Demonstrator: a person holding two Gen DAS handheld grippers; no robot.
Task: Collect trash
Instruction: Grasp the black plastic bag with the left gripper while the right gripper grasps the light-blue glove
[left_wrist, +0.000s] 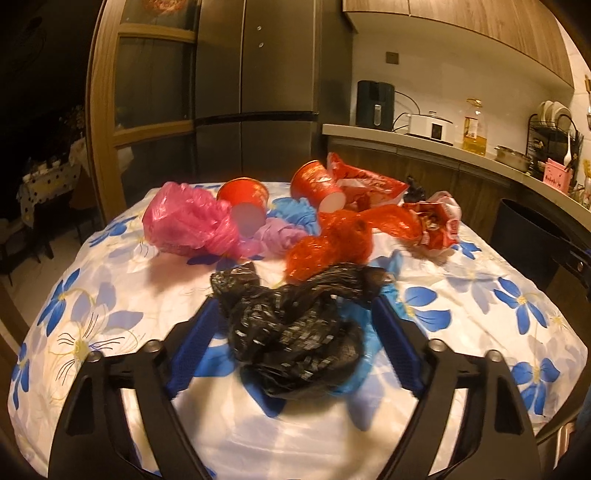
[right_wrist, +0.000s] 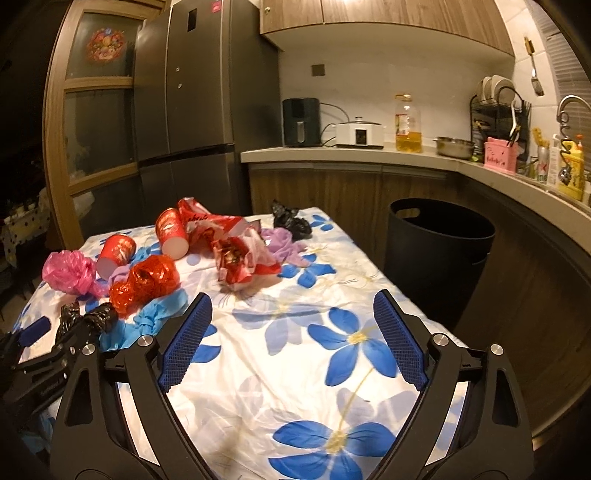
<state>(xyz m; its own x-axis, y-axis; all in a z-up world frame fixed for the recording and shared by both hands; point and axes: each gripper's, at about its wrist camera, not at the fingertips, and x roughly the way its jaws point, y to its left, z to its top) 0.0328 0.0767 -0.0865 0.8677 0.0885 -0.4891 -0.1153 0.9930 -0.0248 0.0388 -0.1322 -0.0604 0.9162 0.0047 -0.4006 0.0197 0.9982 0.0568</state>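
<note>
Nearest, in the left wrist view: left gripper (left_wrist: 295, 310) spread wide, blue pads either side of the crumpled black bag (left_wrist: 295, 332), which lies between the jaws on the flowered tablecloth (left_wrist: 110, 295). Left pad close against the bag's near-left edge, right pad just beside its right end; no clear squeeze visible, so nothing held yet. Long axis of the bag running roughly left to right across the jaw gap, a twisted tail reaching far-left. A blue glove (left_wrist: 354, 369) partly under it on the right, likely to come along if the jaws close.

Right gripper (right_wrist: 291, 332) also spread wide and empty, over bare cloth only, no trash between its pads. Seen from there, the same bag well off to the near left, at the left gripper's fingers. Left hand therefore plainly the nearer one for this pick.

Farther out, mid-table: orange-red bag (left_wrist: 332, 243) just beyond the black one, pink bag (left_wrist: 184, 225) to the far left, two red cups (left_wrist: 247, 203) lying on their sides, red wrappers (left_wrist: 432, 225) to the right, a lilac scrap (right_wrist: 284, 243) and a second small black bag (right_wrist: 291, 221) at the far edge.

Farthest: black bin (right_wrist: 439, 251) on the floor beyond the table's far-right corner, on the right hand's side, well apart from the black bag. Probable next need: close on the bag, then carry rightward and away.
</note>
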